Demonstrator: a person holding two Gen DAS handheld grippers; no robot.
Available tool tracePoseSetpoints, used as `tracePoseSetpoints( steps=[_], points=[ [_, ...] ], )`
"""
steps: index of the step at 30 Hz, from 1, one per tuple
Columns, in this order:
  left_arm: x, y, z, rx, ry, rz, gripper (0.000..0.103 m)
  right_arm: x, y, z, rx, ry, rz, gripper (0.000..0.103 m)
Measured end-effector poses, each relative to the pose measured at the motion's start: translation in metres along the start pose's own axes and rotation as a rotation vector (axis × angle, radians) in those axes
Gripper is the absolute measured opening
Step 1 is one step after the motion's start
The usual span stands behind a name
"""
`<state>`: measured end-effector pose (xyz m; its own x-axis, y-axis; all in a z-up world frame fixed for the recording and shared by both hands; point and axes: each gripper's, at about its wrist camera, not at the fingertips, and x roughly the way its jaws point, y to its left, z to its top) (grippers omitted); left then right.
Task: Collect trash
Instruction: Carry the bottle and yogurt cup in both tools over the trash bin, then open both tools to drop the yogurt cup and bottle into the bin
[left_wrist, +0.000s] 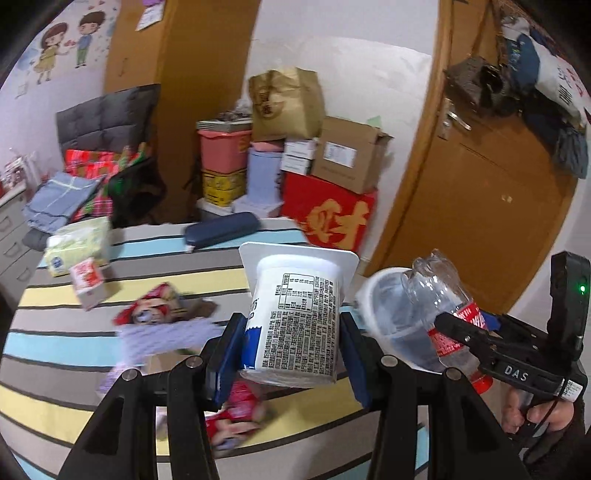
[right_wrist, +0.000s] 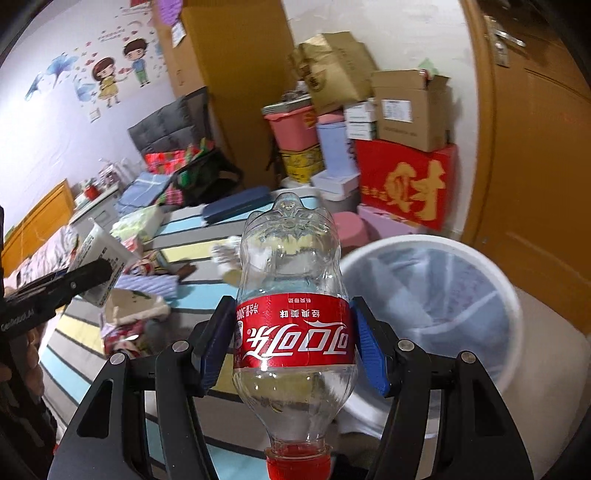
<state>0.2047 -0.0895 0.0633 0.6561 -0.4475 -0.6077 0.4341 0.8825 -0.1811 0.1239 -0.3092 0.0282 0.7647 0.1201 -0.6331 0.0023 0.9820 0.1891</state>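
Note:
My left gripper (left_wrist: 291, 332) is shut on a white yogurt cup (left_wrist: 295, 317), its blue pads pressing on both sides and the cup's wide square rim pointing away. My right gripper (right_wrist: 293, 332) is shut on an empty clear cola bottle (right_wrist: 291, 266) at its red label, cap toward the camera. In the left wrist view the right gripper (left_wrist: 461, 332) holds the bottle (left_wrist: 439, 291) in front of a white lined bin (left_wrist: 373, 284). From the right wrist the bin (right_wrist: 424, 242) stands right of the bottle, and the left gripper (right_wrist: 85, 277) with the cup (right_wrist: 99, 251) is at far left.
A striped tablecloth (left_wrist: 55, 295) carries red wrappers (left_wrist: 155, 302), purple crumpled material (left_wrist: 162, 336), a small carton (left_wrist: 88, 280), a tissue pack (left_wrist: 81, 236) and a blue case (left_wrist: 221, 229). Stacked boxes (left_wrist: 332, 206) stand behind it. A wooden door (left_wrist: 480, 184) is at right.

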Motion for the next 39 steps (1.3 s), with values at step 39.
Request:
tracePoseSetpoints(
  steps=[39],
  points=[
    [0.145,-0.153,-0.007,0.133,0.198,-0.142,0.061,0.023,-0.119,-0.009,0.108,0.126,-0.175,0.064]
  ],
)
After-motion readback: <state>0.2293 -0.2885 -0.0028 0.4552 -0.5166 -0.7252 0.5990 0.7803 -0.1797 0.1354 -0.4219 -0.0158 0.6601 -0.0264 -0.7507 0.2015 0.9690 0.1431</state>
